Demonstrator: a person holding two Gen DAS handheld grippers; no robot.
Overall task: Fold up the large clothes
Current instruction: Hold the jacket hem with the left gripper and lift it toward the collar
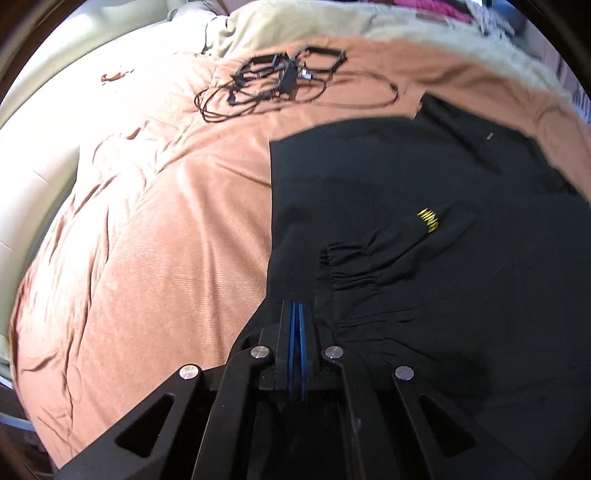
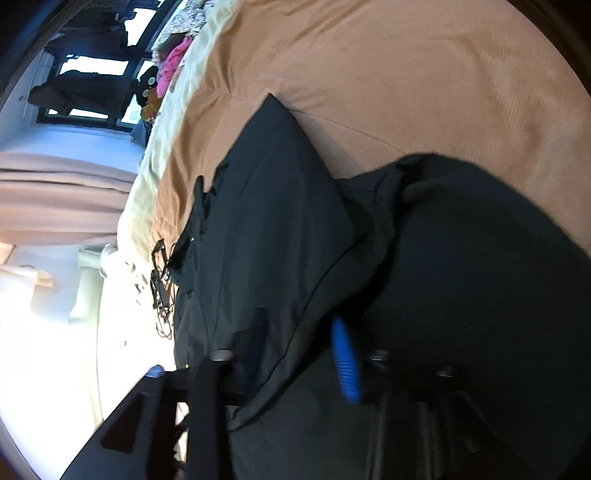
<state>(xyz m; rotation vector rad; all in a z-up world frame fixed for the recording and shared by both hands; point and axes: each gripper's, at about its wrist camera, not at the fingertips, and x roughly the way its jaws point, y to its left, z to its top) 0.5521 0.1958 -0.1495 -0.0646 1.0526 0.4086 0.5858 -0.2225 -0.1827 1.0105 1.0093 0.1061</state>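
A large black garment with a small yellow logo lies on an orange-brown bedspread. My left gripper is shut, its blue pads pressed together at the garment's near left edge; whether cloth is pinched between them I cannot tell. In the right wrist view the same black garment drapes over my right gripper. One blue pad shows; the other finger is under the cloth. The jaws stand apart with fabric between them.
A black wire frame with tangled cables lies on the bedspread beyond the garment. A pale green blanket runs along the far edge. Pink clothes and a window are at the bed's side.
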